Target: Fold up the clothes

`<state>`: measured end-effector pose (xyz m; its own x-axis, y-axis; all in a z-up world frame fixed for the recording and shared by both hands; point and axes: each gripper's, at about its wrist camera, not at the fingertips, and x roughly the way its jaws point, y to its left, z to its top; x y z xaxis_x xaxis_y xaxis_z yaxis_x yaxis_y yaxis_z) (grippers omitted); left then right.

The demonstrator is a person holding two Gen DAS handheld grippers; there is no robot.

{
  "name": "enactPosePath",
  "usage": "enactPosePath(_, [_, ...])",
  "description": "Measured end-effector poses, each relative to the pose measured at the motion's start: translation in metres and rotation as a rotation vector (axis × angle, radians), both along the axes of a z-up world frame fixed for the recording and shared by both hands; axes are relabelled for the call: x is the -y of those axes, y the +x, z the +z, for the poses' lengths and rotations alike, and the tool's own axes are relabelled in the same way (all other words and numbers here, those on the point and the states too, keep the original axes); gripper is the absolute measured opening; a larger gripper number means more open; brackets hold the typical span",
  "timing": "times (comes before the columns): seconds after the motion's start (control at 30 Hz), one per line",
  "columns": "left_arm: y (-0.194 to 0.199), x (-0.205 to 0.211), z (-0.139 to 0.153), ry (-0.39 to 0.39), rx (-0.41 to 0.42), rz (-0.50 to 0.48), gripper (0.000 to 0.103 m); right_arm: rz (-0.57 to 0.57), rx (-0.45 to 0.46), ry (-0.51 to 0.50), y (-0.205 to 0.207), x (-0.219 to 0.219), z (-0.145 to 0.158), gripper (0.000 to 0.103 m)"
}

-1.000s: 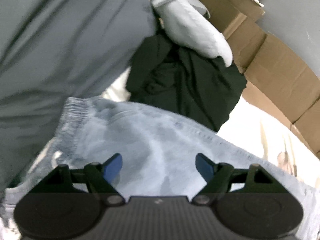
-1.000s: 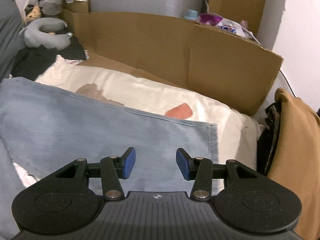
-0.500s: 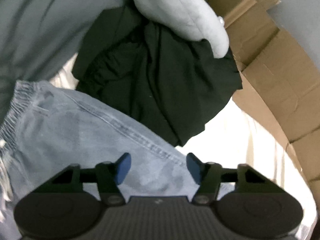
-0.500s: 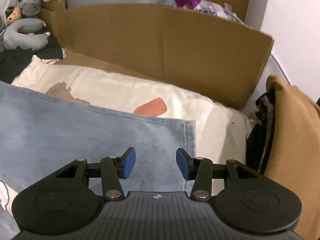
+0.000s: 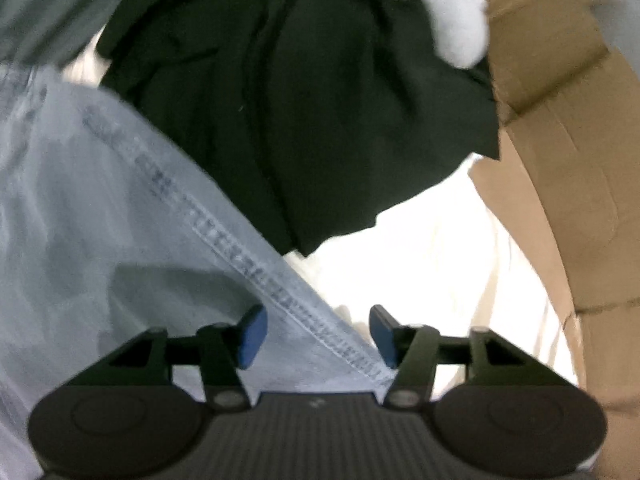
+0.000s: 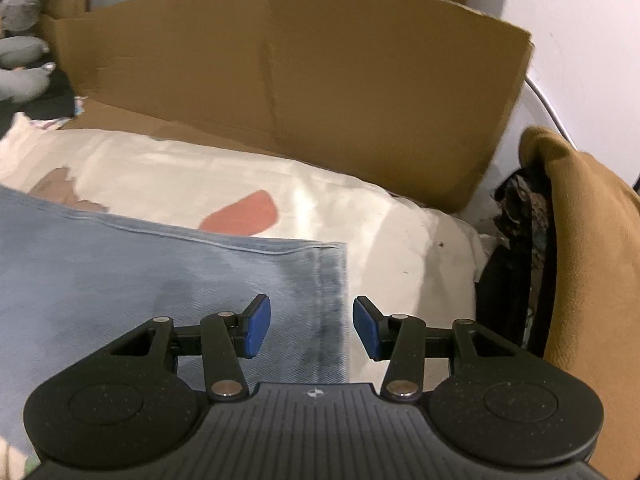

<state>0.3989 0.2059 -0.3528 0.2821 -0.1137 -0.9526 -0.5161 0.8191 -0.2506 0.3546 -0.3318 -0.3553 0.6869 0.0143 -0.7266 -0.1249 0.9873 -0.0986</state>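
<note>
Light blue jeans [image 5: 120, 216] lie spread on a cream sheet [image 5: 432, 264]. In the left wrist view their stitched side seam [image 5: 248, 264] runs diagonally down between my fingers. My left gripper [image 5: 316, 336] hovers low over that seam, its jaws partly apart and not pressing the cloth. In the right wrist view the leg's hem [image 6: 332, 300] lies flat on the sheet. My right gripper [image 6: 312, 332] stands open just above the hem's corner, with the hem edge between its blue pads [image 6: 258, 332]. Neither gripper holds anything.
A crumpled black garment [image 5: 320, 100] lies beyond the jeans, with a pale pillow [image 5: 452, 12] on it. Cardboard walls [image 6: 304, 80] border the sheet at the back and right. A mustard garment [image 6: 588, 264] and dark clothes [image 6: 516, 260] are piled at the right.
The left gripper's jaws narrowed as it dropped and slid across the jeans to the side seam. The right gripper moved down and right, closer to the leg hem.
</note>
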Motion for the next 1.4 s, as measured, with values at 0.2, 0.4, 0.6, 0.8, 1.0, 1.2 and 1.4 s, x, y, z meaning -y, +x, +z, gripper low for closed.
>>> enactPosePath(0.2, [-0.002,-0.004,-0.013,-0.011,-0.024,0.065,0.050,-0.017,0.005,0.022,0.017,0.004,-0.011,0.061])
enactPosePath(0.4, [-0.004,-0.007,-0.016,0.001,-0.033,0.078,0.033,-0.045,0.003,0.056,0.040,0.008,-0.023,0.061])
enactPosePath(0.6, [-0.013,-0.021,-0.017,-0.047,-0.021,0.092,0.011,-0.044,-0.015,0.070,0.057,0.009,-0.035,0.044])
enactPosePath(0.8, [-0.019,-0.024,-0.003,-0.063,0.039,0.041,0.005,0.004,0.048,0.010,0.051,0.003,-0.018,0.018])
enactPosePath(1.0, [-0.016,-0.022,0.008,-0.068,0.074,0.020,0.005,-0.003,0.117,-0.006,0.048,0.005,0.001,0.018])
enactPosePath(1.2, [-0.014,-0.021,0.005,-0.077,0.098,0.019,0.005,-0.039,0.139,-0.068,0.065,-0.003,0.011,0.017])
enactPosePath(1.4, [-0.013,-0.024,0.008,-0.092,0.111,0.017,0.005,-0.066,0.148,-0.106,0.084,-0.011,0.018,0.017])
